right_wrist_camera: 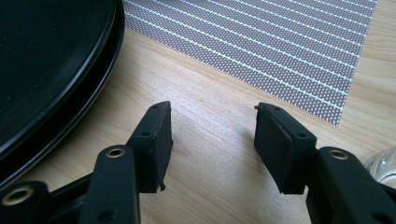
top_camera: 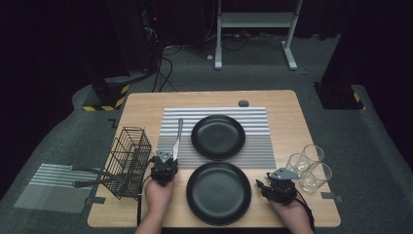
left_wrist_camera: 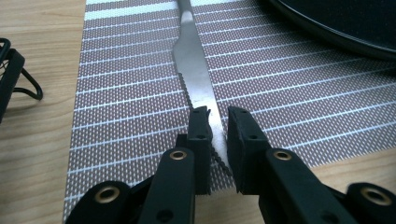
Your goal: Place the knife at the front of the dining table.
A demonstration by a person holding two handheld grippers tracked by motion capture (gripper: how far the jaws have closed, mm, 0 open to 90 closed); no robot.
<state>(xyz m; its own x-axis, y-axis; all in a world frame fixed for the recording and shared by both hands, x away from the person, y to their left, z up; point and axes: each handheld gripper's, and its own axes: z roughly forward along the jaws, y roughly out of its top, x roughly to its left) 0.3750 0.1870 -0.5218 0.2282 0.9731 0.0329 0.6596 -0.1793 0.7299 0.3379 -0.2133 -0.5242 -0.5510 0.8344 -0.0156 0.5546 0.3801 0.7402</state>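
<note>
Left gripper [top_camera: 164, 157]: black body, grey three-cornered top plate
Right gripper [top_camera: 263, 185]: black, grey plate, trailing black cable
Jaws: black, brass-ringed screw holes
Forearms: bare, no sleeves seen

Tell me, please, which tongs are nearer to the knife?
Left. The left tongs straddle the knife blade tip on the placemat; the right tongs sit beyond the near plate.

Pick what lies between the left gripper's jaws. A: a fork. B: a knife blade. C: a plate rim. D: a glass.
B: in the left gripper view, the left gripper has its jaws either side of the serrated blade of the knife, which lies on the striped mat.
</note>
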